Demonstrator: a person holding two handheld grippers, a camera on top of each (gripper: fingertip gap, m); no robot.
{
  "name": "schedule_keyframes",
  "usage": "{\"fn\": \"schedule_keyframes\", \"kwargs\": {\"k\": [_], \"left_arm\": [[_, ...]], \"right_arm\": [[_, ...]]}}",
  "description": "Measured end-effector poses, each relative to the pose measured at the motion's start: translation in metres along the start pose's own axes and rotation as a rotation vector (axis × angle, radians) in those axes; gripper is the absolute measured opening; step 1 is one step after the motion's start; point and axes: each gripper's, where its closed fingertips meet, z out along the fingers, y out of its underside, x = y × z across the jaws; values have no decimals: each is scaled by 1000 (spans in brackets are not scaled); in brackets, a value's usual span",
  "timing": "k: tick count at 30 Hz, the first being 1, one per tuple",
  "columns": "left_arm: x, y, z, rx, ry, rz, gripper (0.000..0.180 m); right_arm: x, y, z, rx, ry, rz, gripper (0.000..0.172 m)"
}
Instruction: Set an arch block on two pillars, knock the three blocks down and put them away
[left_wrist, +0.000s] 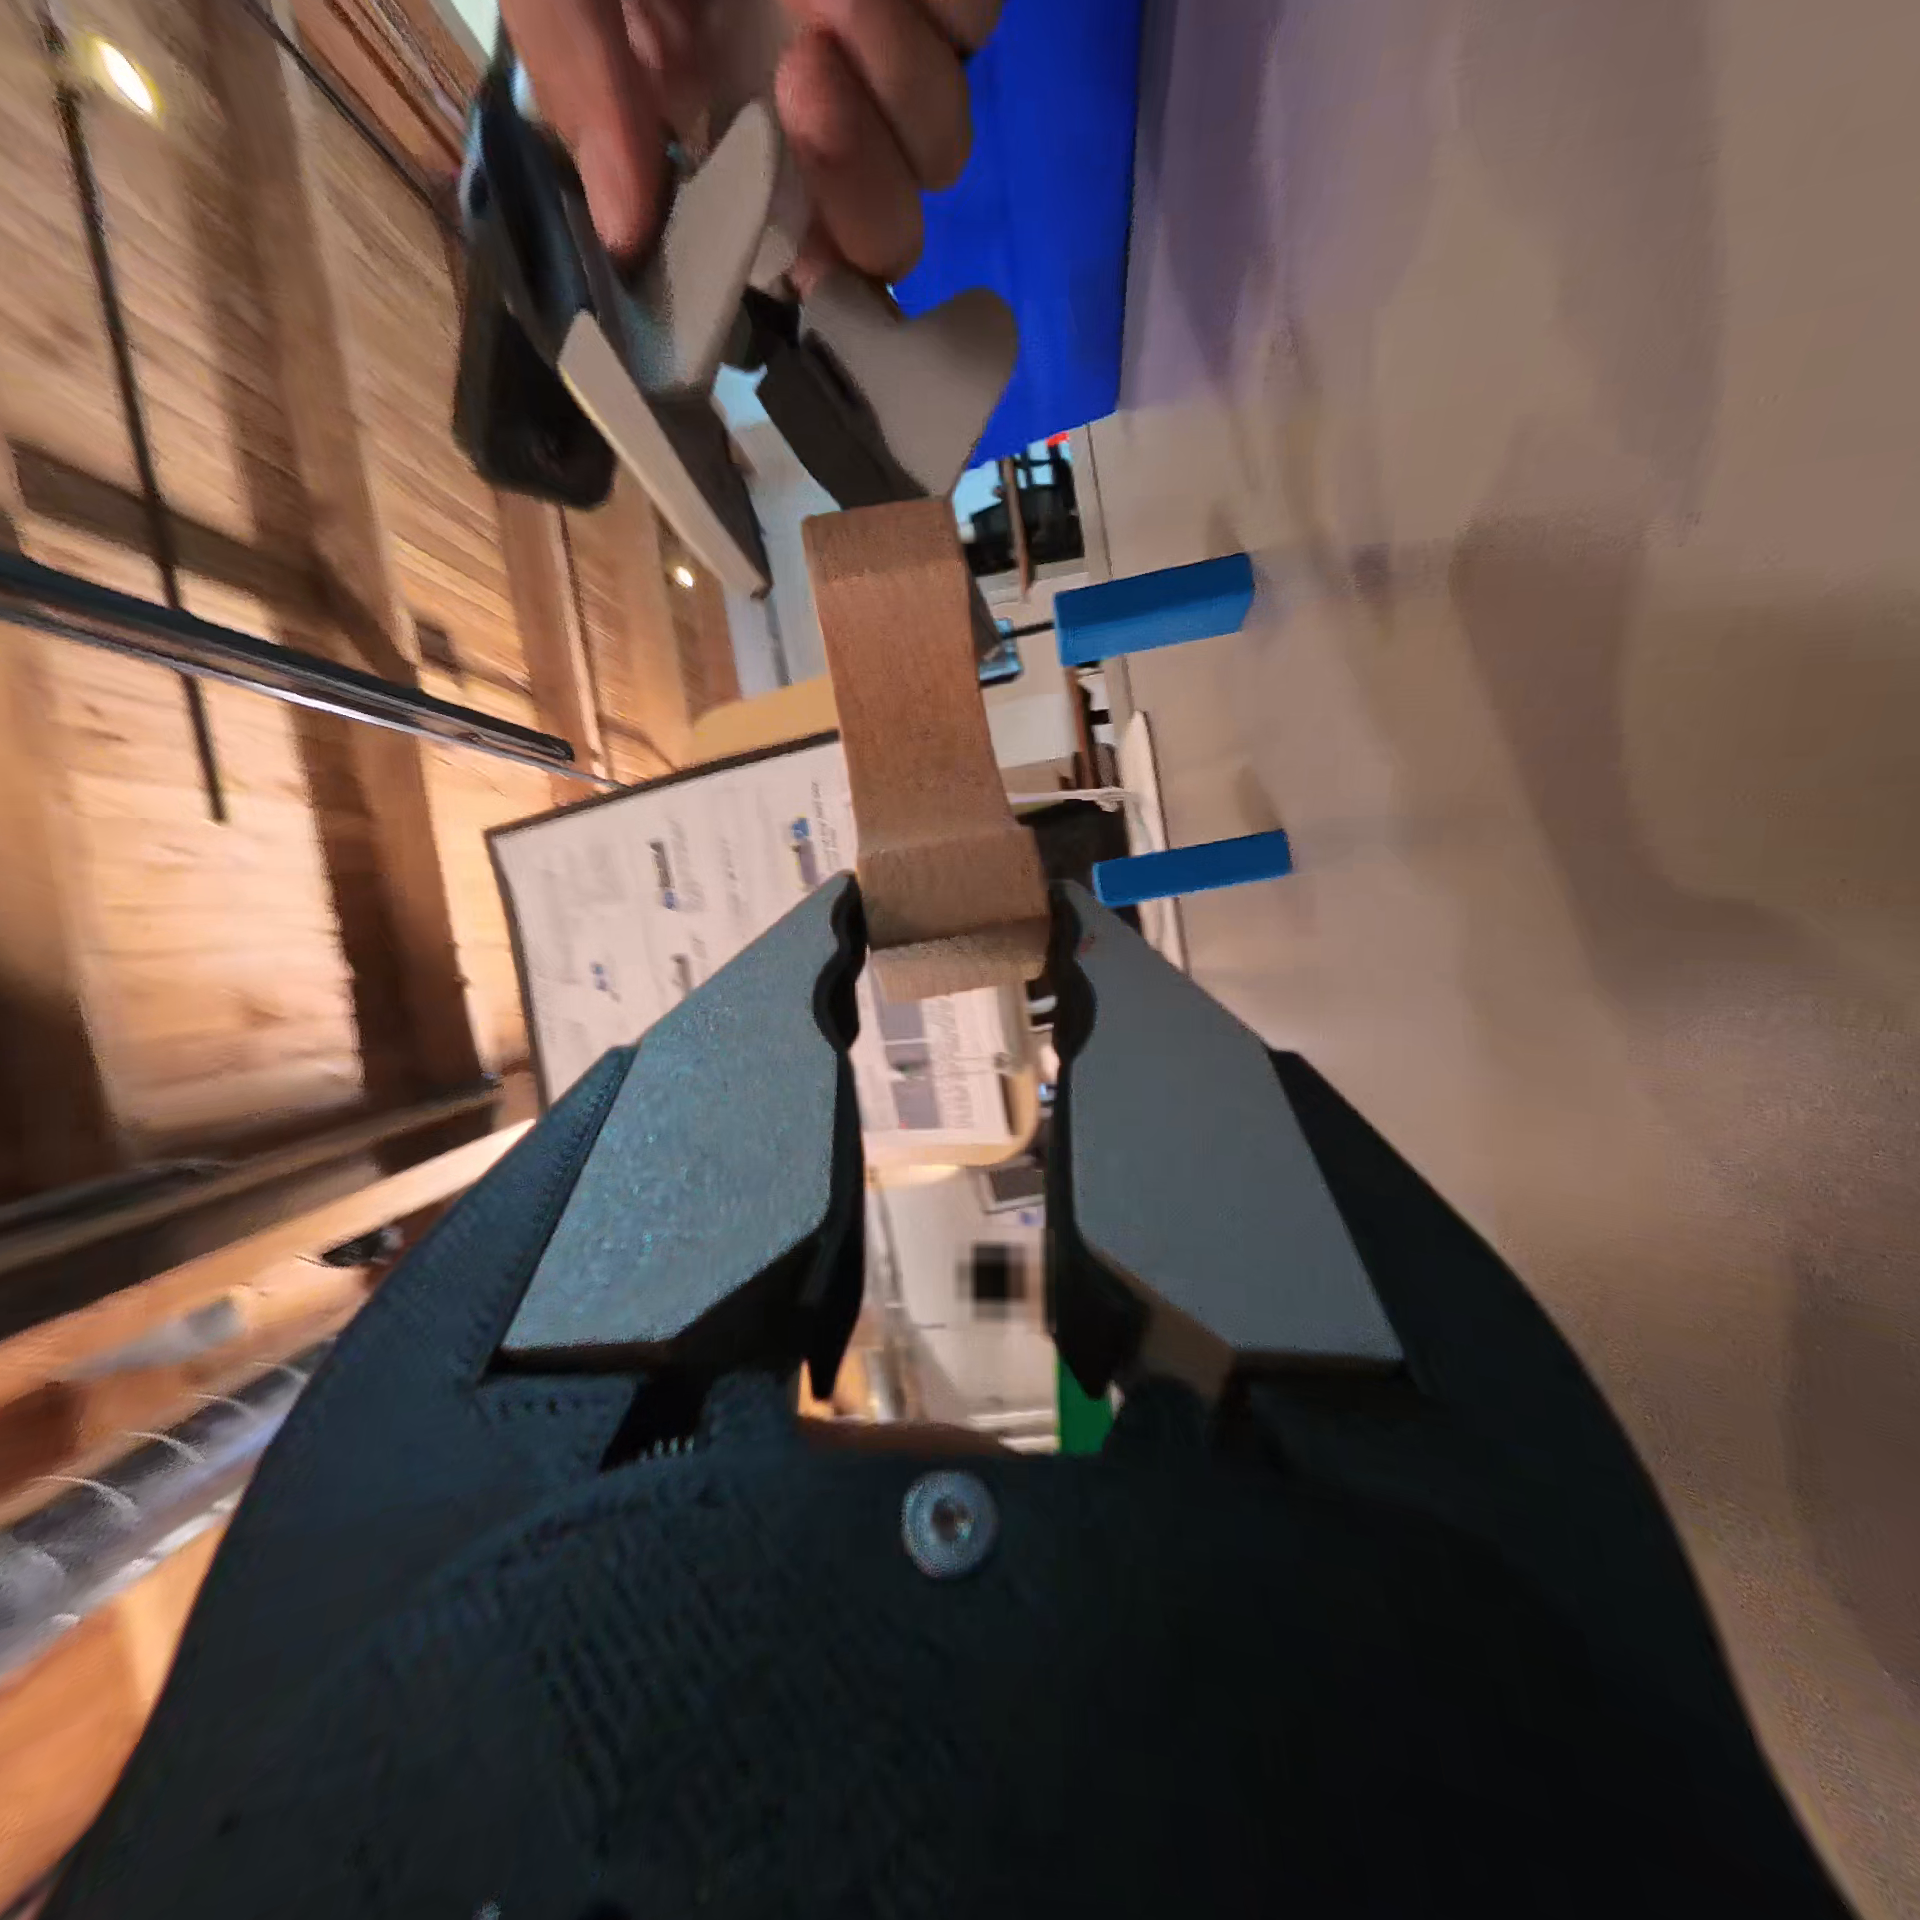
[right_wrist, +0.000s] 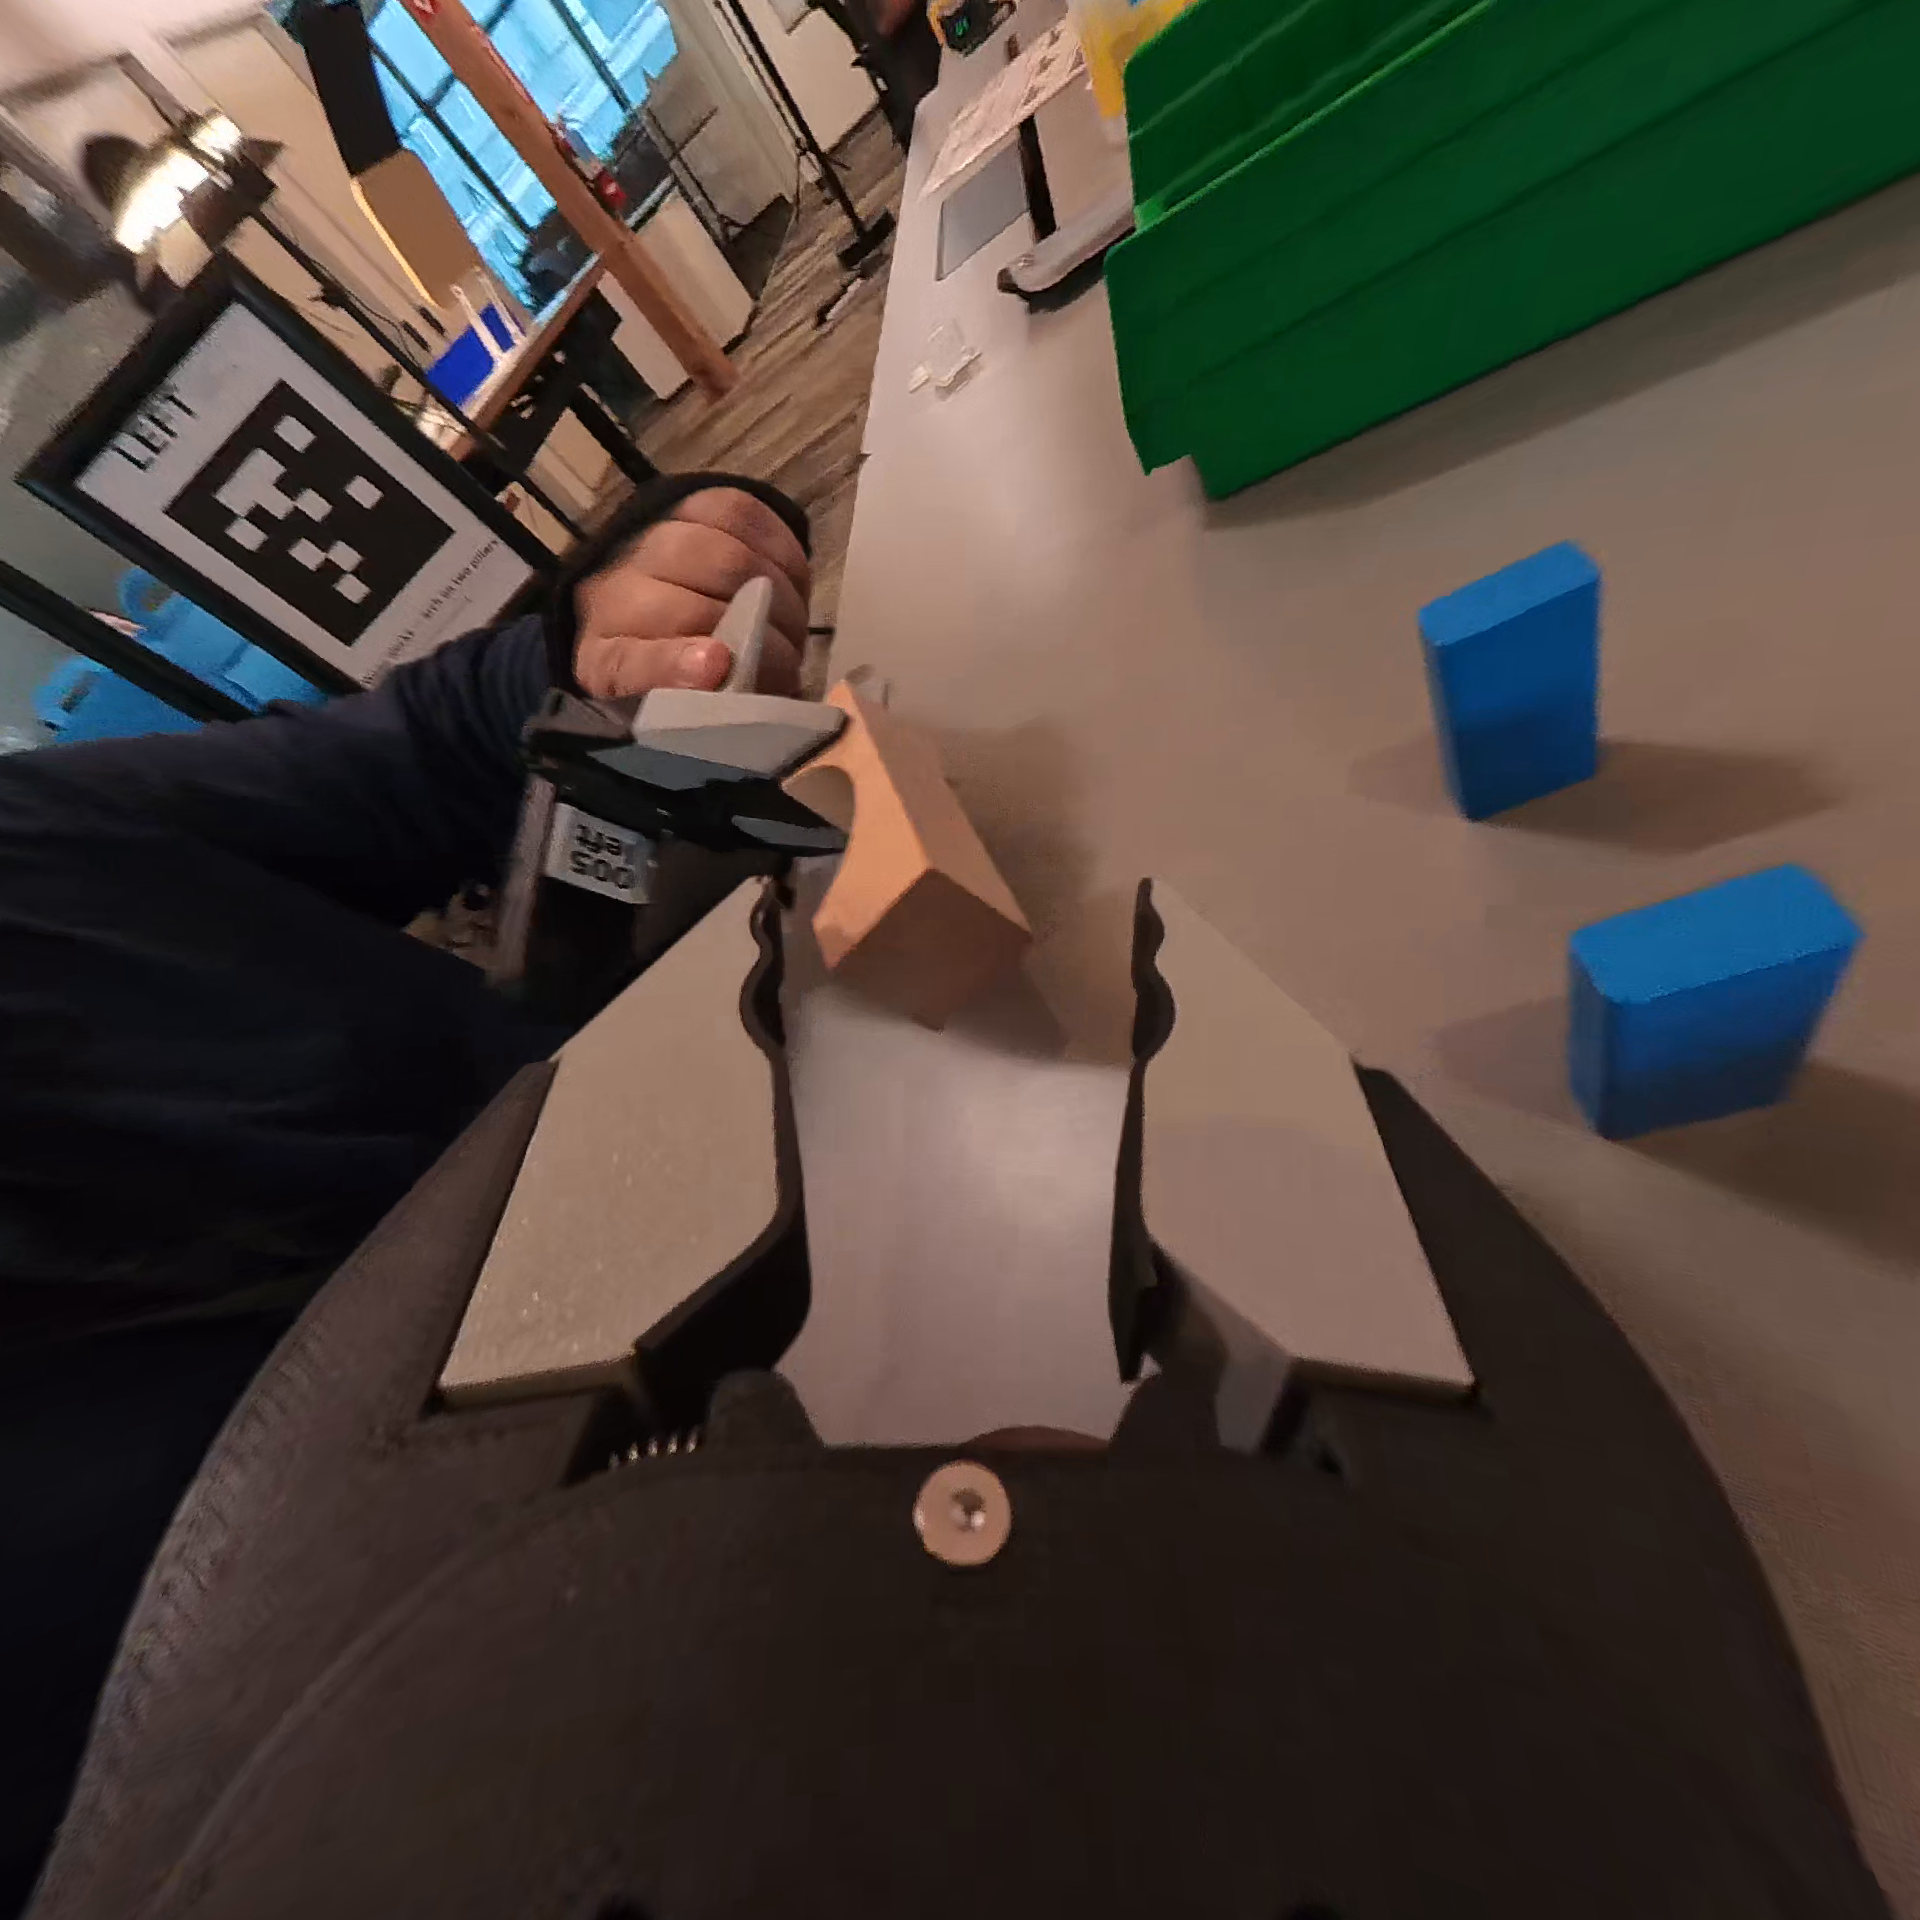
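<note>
1 arch block (left_wrist: 925, 748), 2 blue pillars (right_wrist: 1512, 681)

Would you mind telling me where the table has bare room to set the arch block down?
Bare table lies between the arch block and the two blue pillars. It is crowded toward the green bins behind the pillars.

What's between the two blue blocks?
Nothing: in the right wrist view, only bare grey table separates the far blue block from the near blue block.
</note>
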Motion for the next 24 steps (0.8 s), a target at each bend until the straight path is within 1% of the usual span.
{"fn": "schedule_keyframes", "kwargs": {"k": [2, 3, 5, 7, 10, 11, 13, 14, 15, 17, 18, 19, 20, 22, 24], "left_arm": [[3, -1, 2, 7, -4, 49, 33], [2, -2, 3, 12, -13, 60, 33], [-1, -5, 4, 19, -45, 80, 33], [-9, -5, 5, 7, -92, 93, 33], [-13, -8, 9, 5, -114, 112, 33], [-14, -9, 10, 10, -116, 124, 33], [-13, -11, 13, 9, -115, 129, 33], [-13, -9, 15, 1, -118, 130, 33], [-13, -7, 17, -7, -122, 130, 33], [-12, -2, 20, -23, -117, 113, 32], [-10, 0, 22, -28, -101, 90, 32], [-7, 2, 23, -32, -89, 67, 32], [-6, 2, 23, -26, -91, 60, 32], [-6, 2, 23, -17, -109, 76, 32], [-9, 2, 21, -14, -134, 95, 32]], "right_arm": [[-11, 0, 3, 5, -74, 32, 66], [-12, -2, 4, 13, -90, 45, 63], [-11, -4, 6, 30, -101, 72, 51], [-12, 0, 7, 15, -122, 95, 38], [-14, -1, 7, 22, -135, 98, 36], [-14, -2, 6, 30, -137, 92, 32], [-17, -5, 3, 51, -153, 94, 17], [-19, -7, 1, 64, -170, 94, 3], [-19, -10, -1, 81, -173, 96, 0], [-16, -7, -3, 66, -157, 92, 0], [-13, -4, -3, 55, -133, 91, 6], [-9, -3, -2, 50, -107, 96, 28], [-7, -3, -1, 48, -90, 93, 38], [-7, -4, -2, 48, -86, 75, 31], [-8, -2, -1, 38, -98, 76, 32]]}}
